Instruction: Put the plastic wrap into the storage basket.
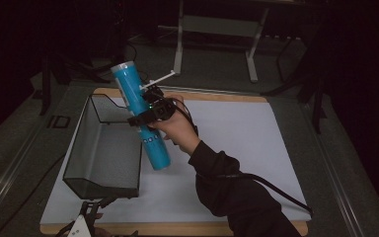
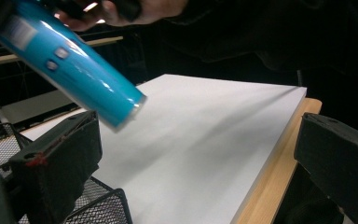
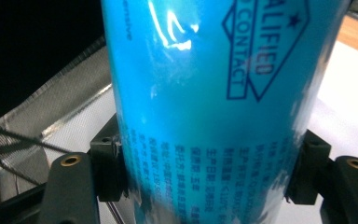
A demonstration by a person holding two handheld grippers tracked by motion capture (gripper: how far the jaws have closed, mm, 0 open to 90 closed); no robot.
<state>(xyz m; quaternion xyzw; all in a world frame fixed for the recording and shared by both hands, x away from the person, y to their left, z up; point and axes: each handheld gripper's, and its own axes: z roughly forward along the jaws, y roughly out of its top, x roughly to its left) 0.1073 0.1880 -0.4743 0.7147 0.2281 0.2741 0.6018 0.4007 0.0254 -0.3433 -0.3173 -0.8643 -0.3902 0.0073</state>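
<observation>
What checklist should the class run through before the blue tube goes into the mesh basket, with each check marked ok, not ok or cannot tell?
1. Grip on the blue tube: the right gripper has a jaw pressed on each side of it. Ok.
2. Tube lifted off the white mat: its lower end hangs above the mat in the left gripper view. Ok.
3. Mesh basket has room: nothing inside it. Ok.
4. Left gripper out of the way: jaws open, low at the near table edge. Ok.
5. Tube over the basket: it hangs beside the right wall. Not ok.
6. Tube cap secure: cannot tell.
</observation>
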